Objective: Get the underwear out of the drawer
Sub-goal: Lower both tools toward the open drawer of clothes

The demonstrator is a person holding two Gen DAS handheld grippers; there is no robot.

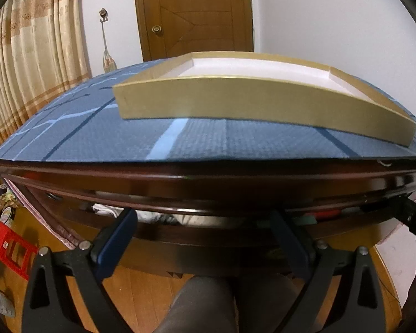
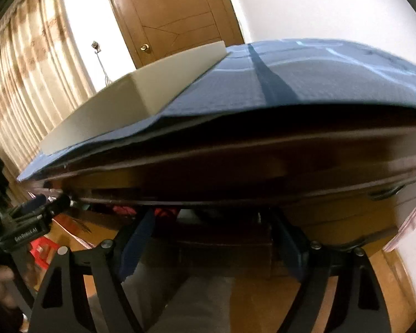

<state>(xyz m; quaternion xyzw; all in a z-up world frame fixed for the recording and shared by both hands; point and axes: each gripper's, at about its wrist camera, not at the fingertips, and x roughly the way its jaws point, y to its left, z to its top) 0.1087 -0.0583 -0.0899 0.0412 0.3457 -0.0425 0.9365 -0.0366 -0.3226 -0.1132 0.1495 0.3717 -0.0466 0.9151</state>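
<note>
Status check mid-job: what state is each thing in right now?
Drawer: partly open, clothes visible inside.
Left tongs: open, at the drawer, holding nothing.
Right tongs: open, at the drawer, holding nothing.
Cardboard tray: empty, flat on the blue mat.
Door: closed.

Blue mat (image 1: 197,138) covers table (image 1: 180,183), bearing tray (image 1: 235,102).

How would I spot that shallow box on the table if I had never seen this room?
Find the dark wooden table covered by a blue patterned cloth, in front of a brown door. On that cloth lies the shallow tray-like box. It is the only thing on the tabletop: tan cardboard walls outside, white inside, with nothing visible in it.
</note>
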